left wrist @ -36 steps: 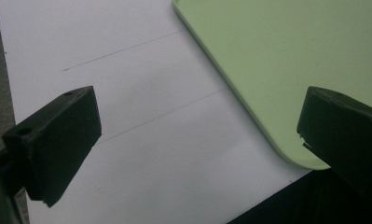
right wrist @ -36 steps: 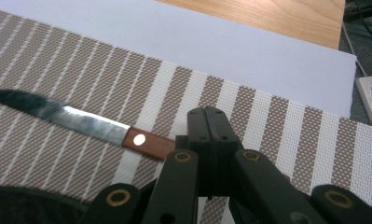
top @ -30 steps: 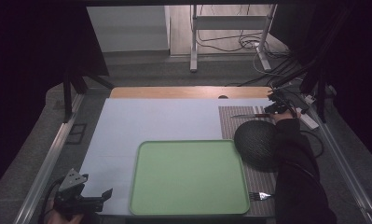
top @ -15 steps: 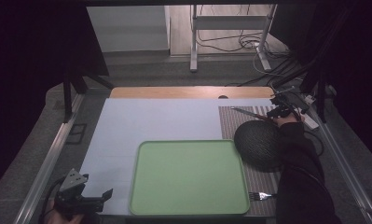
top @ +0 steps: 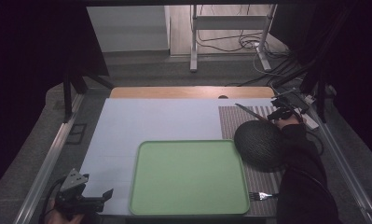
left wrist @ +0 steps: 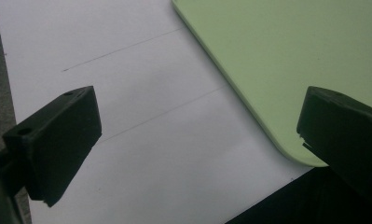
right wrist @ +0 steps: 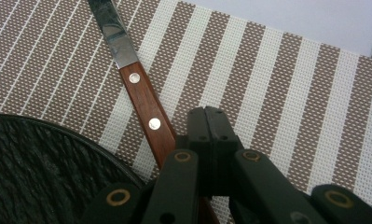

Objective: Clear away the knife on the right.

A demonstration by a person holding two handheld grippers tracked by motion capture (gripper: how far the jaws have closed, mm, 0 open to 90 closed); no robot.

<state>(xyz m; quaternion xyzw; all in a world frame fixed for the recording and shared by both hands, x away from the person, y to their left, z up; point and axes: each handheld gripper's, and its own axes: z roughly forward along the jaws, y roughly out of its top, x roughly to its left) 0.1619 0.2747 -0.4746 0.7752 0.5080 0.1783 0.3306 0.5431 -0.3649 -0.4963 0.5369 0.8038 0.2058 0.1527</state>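
A knife with a brown wooden handle lies on the striped placemat, just behind a dark round dish. My right gripper is at the handle's end. Its jaws are pressed together, and the handle runs beside and beneath them. A green tray sits in the near middle of the white table top. My left gripper hovers at the near left corner, open, with nothing in it. The tray's corner is beside its right jaw.
A fork lies on the placemat's near end, right of the tray. The dark dish covers the placemat's middle. A wooden strip borders the table's far edge. Cables and a power strip lie off the right side.
The knife has turned slightly on the placemat, its blade tip swinging farther away. The right hand shifted a little at the handle. The left gripper has stayed put.
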